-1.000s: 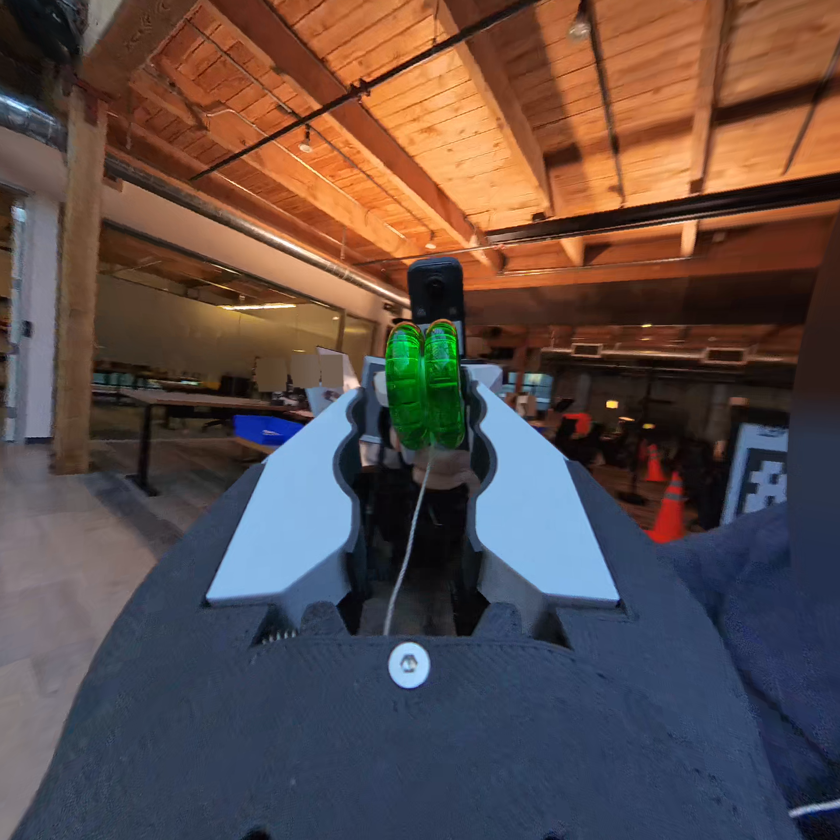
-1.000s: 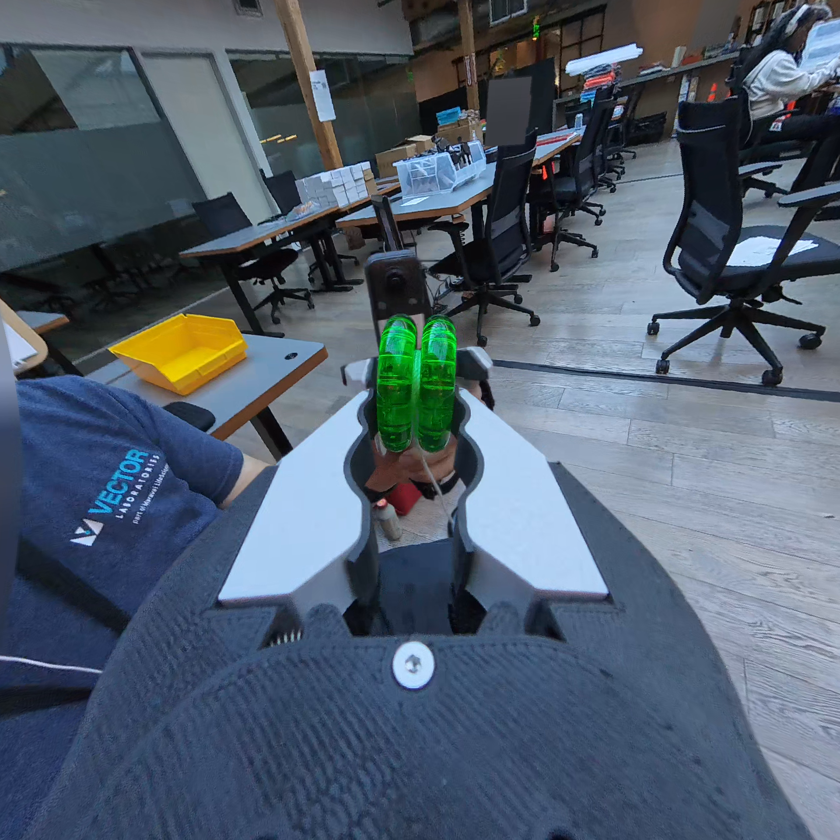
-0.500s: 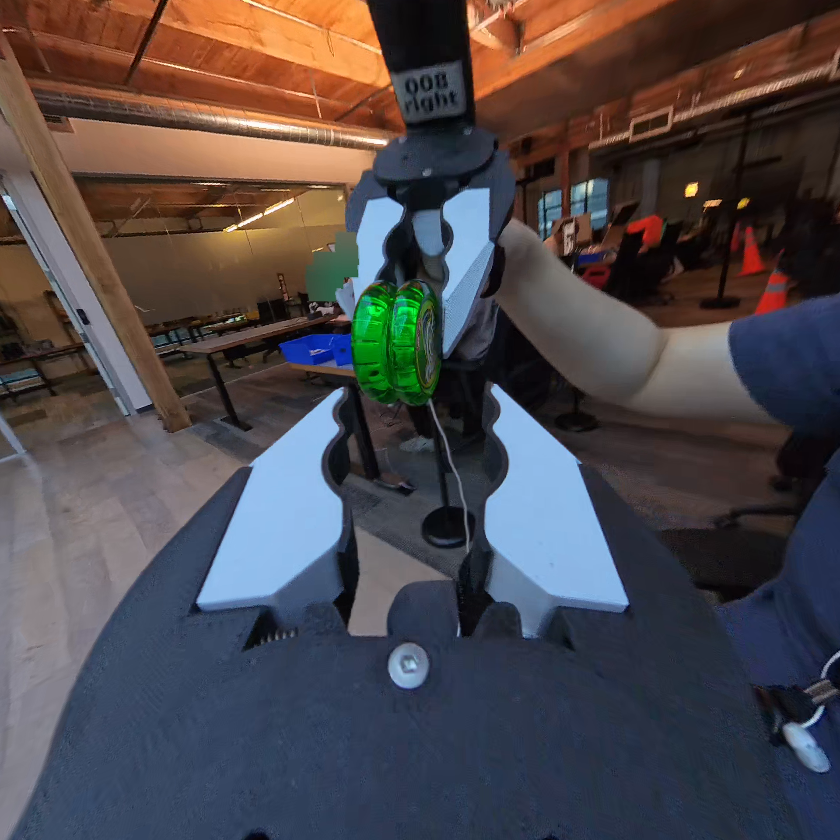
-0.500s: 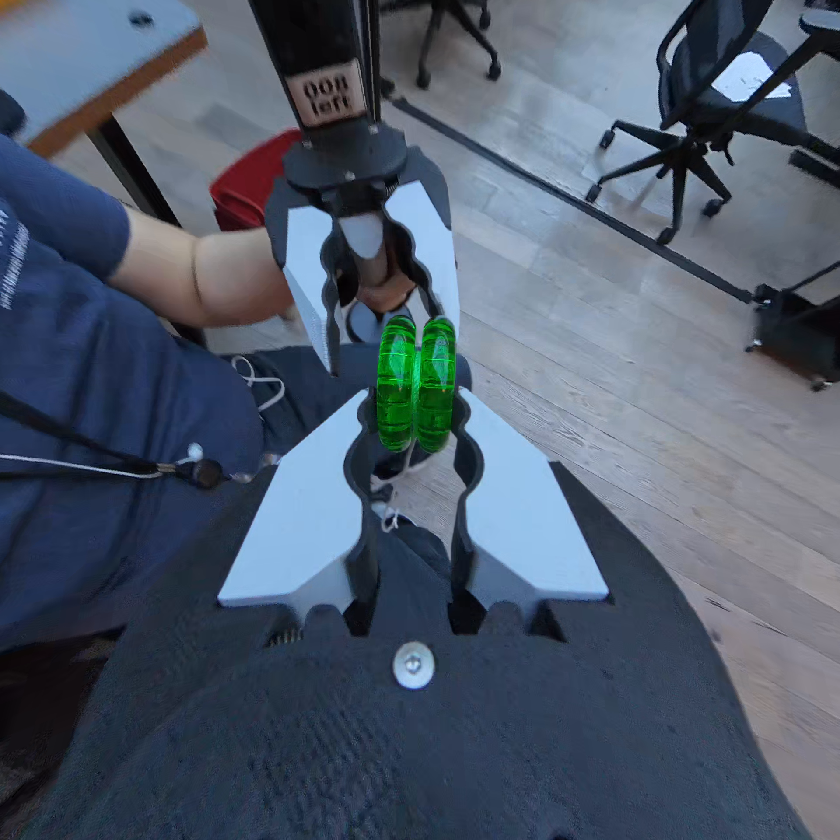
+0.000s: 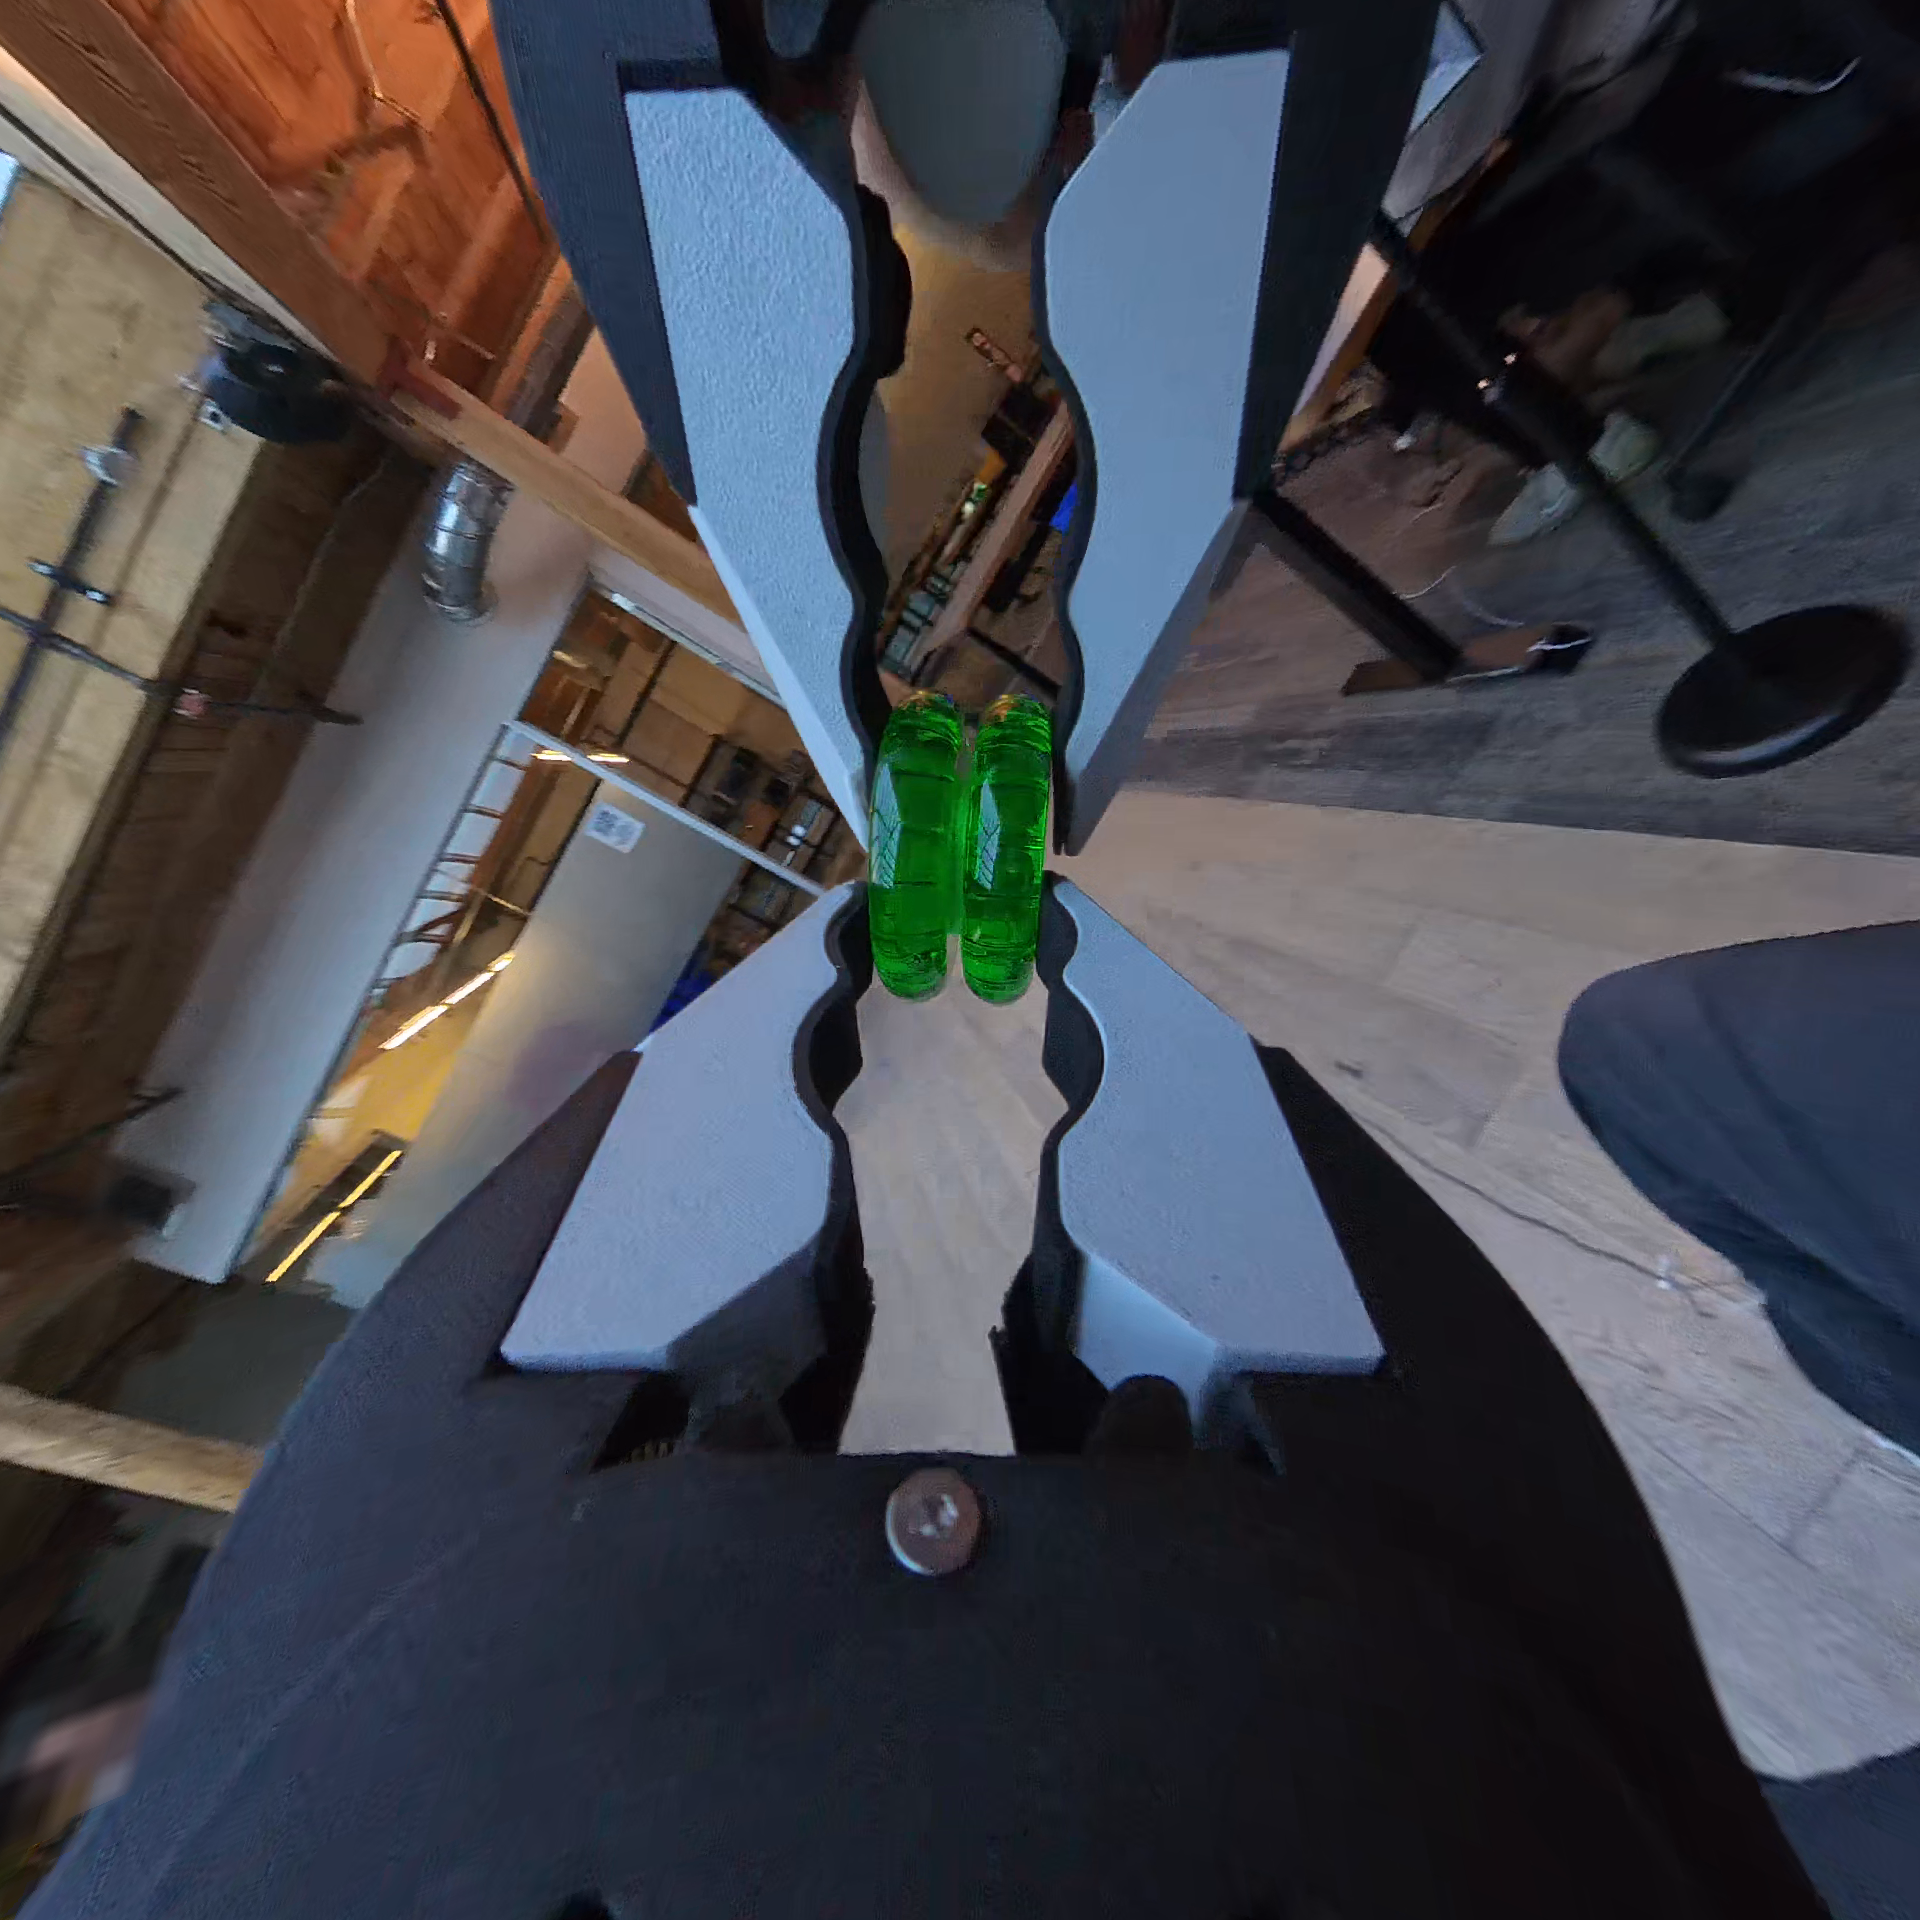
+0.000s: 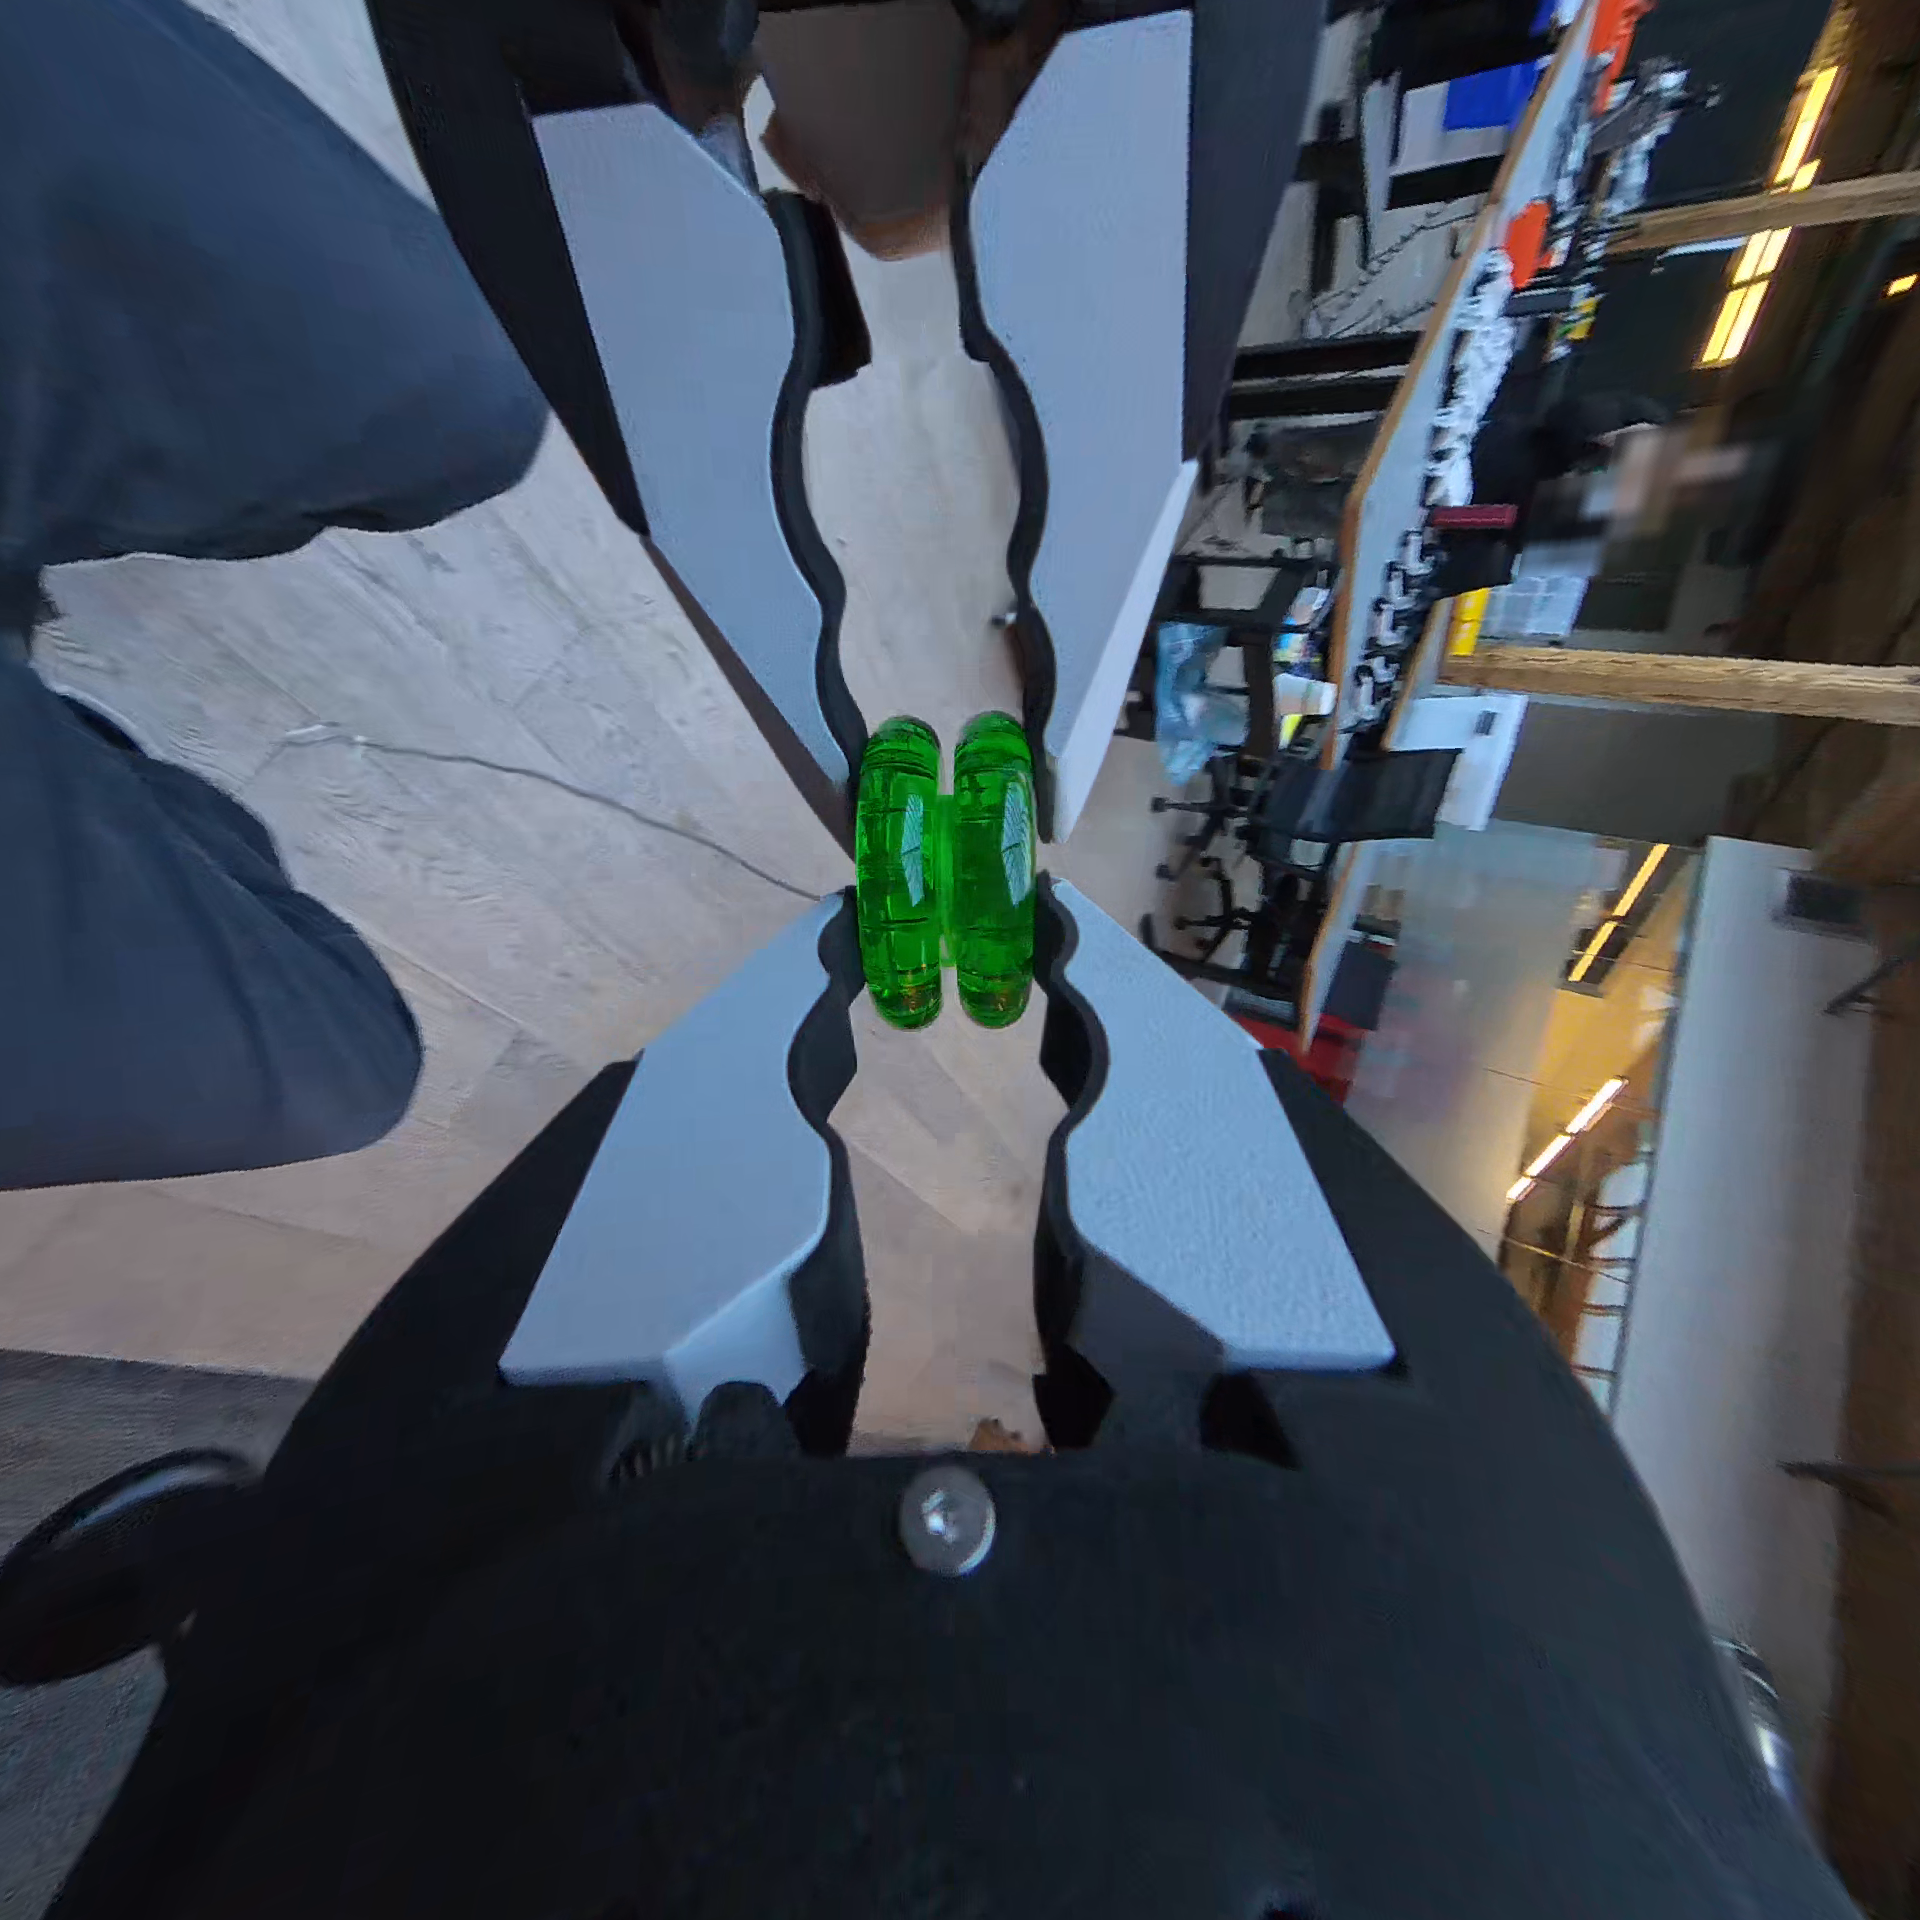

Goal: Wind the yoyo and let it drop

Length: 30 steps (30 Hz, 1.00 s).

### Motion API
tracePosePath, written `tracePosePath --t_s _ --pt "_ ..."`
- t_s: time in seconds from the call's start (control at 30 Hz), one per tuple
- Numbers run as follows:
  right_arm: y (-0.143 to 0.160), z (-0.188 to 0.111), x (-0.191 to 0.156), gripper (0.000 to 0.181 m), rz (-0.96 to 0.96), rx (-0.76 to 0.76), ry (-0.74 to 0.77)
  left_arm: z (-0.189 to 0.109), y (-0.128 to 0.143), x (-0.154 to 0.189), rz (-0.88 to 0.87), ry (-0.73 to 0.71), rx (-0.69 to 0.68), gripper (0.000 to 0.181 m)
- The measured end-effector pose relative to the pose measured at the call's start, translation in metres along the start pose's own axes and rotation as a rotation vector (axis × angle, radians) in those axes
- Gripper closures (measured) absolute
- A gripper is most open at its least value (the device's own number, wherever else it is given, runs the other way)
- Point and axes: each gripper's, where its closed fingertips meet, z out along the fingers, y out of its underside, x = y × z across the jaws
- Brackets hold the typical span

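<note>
**Both tongs pinching one yoyo – handoff risk**

Left tongs [image 5: 956, 914] and right tongs [image 6: 945, 914] meet tip to tip, each closed on the green yoyo [image 5: 958, 847]. It sits edge-on in mid-air between the two pairs of tips, over the wood floor [image 5: 1351, 997].

I can't make out the string in either view, so I can't tell how much is wound or where it runs.

My worries:
- Grip is only at the tip ends on smooth, curved plastic. Any twist between my hands could pop it out.
- If one pair opens before the other is seated, it drops uncontrolled.
- Loose string could snag in the scalloped pads [image 6: 821, 1039].
</note>
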Motion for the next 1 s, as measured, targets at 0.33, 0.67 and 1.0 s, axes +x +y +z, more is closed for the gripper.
tracePosePath --t_s 0.33,0.67,1.0 --pt "-0.044 -0.05 0.004 0.139 0.169 0.717 0.187 -0.046 -0.052 -0.003 -0.193 0.023 0.516 0.152" --pt "-0.033 -0.032 -0.004 0.15 0.256 0.598 0.031 -0.044 -0.037 0.002 -0.464 0.215 0.525 0.142" --pt "-0.016 -0.004 -0.018 0.151 0.042 0.143 0.157 -0.017 -0.008 0.019 -0.023 0.151 0.069 0.138"
